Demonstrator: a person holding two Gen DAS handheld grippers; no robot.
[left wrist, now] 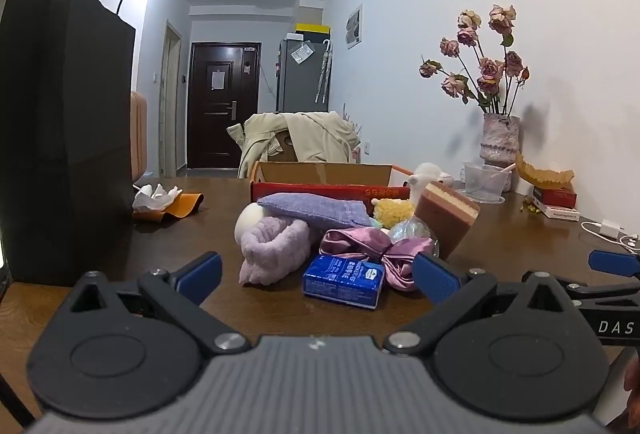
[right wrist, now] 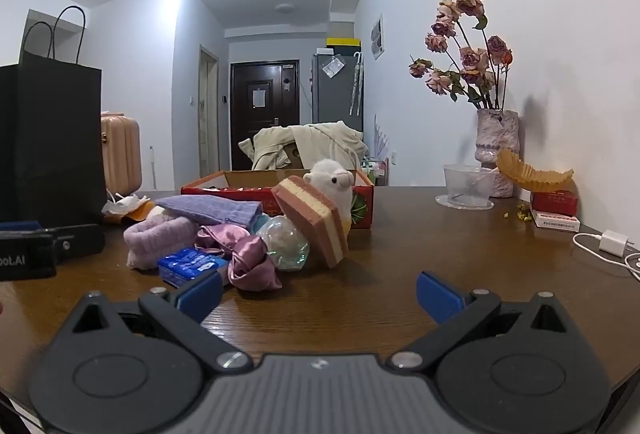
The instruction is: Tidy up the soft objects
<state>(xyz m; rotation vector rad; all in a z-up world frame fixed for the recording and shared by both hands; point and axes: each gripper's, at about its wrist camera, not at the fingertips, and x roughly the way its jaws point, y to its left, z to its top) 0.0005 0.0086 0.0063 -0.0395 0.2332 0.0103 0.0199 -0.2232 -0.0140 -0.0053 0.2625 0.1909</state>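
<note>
Left wrist view shows both the left gripper (left wrist: 316, 276) and right gripper (right wrist: 320, 292) with fingers spread and empty, the soft objects (left wrist: 276, 246) heaped on the worktop (left wrist: 120, 246) before the cardboard box (left wrist: 324, 173), so sorting seems unstarted.

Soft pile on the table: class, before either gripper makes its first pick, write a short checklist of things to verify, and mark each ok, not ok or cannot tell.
1. Left gripper open and holding nothing: ok.
2. Right gripper open and holding nothing: ok.
3. Cardboard box open on top, behind the pile: ok. Free room inside: cannot tell.
4. Blue tissue pack at the front of the pile, nothing lying on it: ok.
5. Striped sponge stable: not ok, it stands tilted, propped against the pile.
6. Purple towel free to lift: ok, it lies on top of the other things.
</note>
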